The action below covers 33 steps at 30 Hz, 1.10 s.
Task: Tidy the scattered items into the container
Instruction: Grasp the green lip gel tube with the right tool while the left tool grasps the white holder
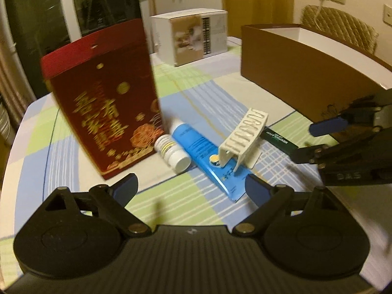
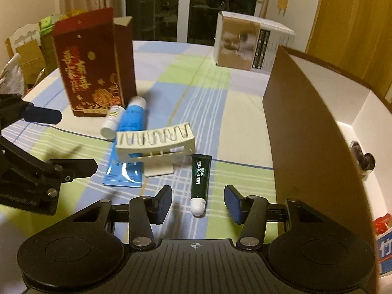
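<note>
the left tool (image 1: 191,188) stands wide, nothing between its blue pads (image 1: 127,187), which hang over the checked cloth on the surface (image 1: 171,196), touching no item. just beyond its right pad lies the near end of the blue tube (image 1: 208,154); this tool shows at the left edge of the right wrist view too.

the right tool (image 2: 198,202) is about half open. the green lip gel tube (image 2: 201,178) lies between its pads (image 2: 164,203), white cap toward the camera, with a gap on each side: the pads do not press on it. whether they rest on the cloth i cannot tell.

the other scattered things sit in a cluster left of the gel: the white comb-like clip (image 2: 156,144) rests across the blue tube, and a small white bottle (image 2: 111,122) lies on its side against the tube's far left side, next to the upright red box (image 2: 90,73). a white carton (image 2: 250,46) stands at the far side.

the container (image 2: 306,134), a brown box with white inside, stands to the right, near the right tool. inside it a dark object (image 2: 365,161) lies against the wall and a red item (image 2: 382,223) shows nearer.
</note>
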{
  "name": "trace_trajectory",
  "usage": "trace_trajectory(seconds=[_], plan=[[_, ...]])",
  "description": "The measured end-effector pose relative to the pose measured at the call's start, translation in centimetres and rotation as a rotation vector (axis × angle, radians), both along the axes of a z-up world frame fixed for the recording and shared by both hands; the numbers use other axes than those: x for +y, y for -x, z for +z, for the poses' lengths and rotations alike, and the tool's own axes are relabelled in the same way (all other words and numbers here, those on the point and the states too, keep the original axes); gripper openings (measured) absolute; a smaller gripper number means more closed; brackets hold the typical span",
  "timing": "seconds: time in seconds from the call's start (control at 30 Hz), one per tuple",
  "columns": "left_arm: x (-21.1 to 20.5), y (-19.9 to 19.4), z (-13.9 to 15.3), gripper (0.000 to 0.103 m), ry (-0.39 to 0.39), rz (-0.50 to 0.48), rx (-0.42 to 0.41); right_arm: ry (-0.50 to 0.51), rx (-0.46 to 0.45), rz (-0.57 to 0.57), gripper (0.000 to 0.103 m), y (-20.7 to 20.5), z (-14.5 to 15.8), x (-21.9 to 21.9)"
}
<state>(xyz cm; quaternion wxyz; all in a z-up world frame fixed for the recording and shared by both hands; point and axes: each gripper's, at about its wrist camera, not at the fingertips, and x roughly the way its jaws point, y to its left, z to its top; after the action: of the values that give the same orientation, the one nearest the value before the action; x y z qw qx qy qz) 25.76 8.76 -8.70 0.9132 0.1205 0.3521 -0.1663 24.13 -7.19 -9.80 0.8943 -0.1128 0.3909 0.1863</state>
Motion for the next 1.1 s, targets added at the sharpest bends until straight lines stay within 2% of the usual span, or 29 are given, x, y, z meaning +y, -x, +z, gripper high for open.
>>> trace_trajectory(seconds=[0.1, 0.13, 0.17, 0.2, 0.33, 0.37, 0.4, 0.6, 0.8, 0.9, 0.97, 1.0, 1.07, 1.1], plan=[[-0.7, -0.2, -0.2, 0.091, -0.018, -0.036, -0.008, -0.009, 0.015, -0.013, 0.054, -0.7, -0.7, -0.1], [-0.9, -0.3, -0.3, 0.091, -0.022, -0.048, -0.008, -0.012, 0.022, -0.016, 0.051, -0.9, -1.0, -0.1], [-1.0, -0.3, -0.5, 0.091, -0.027, -0.058, -0.007, -0.015, 0.027, -0.016, 0.041, -1.1, -1.1, -0.1], [-1.1, -0.3, -0.6, 0.091, -0.032, -0.065, -0.004, -0.016, 0.033, -0.018, 0.039, -1.2, -1.3, -0.1], [-1.5, -0.5, -1.1, 0.091, -0.039, -0.091, -0.002, -0.026, 0.026, -0.029, 0.036, -1.4, -1.6, -0.2], [-1.6, -0.6, -1.1, 0.091, -0.036, -0.095, -0.004, -0.032, 0.027, -0.032, 0.02, -1.4, -1.6, -0.2], [-1.7, -0.7, -1.2, 0.091, -0.033, -0.099, -0.007, -0.034, 0.026, -0.035, 0.018, -1.4, -1.5, -0.3], [-2.9, -1.0, -1.2, 0.088, -0.033, -0.139, -0.025, -0.043, 0.023, -0.059, 0.018, 0.1, -0.9, -1.2], [-4.6, -1.8, -1.8, 0.079, -0.05, -0.175, -0.02, -0.047, 0.046, -0.05, 0.018, 3.0, -0.7, -2.2], [-5.1, -2.1, -2.0, 0.066, -0.056, -0.173, -0.014, -0.051, 0.063, -0.055, 0.018, 3.9, -0.8, -2.8], [-5.3, -2.5, -2.2, 0.051, -0.052, -0.165, -0.007, -0.046, 0.061, -0.048, 0.018, 4.4, -0.9, -3.0], [-5.3, -2.6, -2.2, 0.046, -0.049, -0.161, -0.002, -0.043, 0.06, -0.045, 0.018, 4.6, -0.8, -3.1], [-5.4, -2.7, -2.1, 0.028, -0.048, -0.157, 0.001, -0.044, 0.063, -0.047, 0.018, 4.7, -0.8, -3.4], [-5.4, -2.6, -2.1, 0.027, -0.046, -0.159, 0.003, -0.044, 0.065, -0.05, 0.018, 4.8, -0.8, -3.5]])
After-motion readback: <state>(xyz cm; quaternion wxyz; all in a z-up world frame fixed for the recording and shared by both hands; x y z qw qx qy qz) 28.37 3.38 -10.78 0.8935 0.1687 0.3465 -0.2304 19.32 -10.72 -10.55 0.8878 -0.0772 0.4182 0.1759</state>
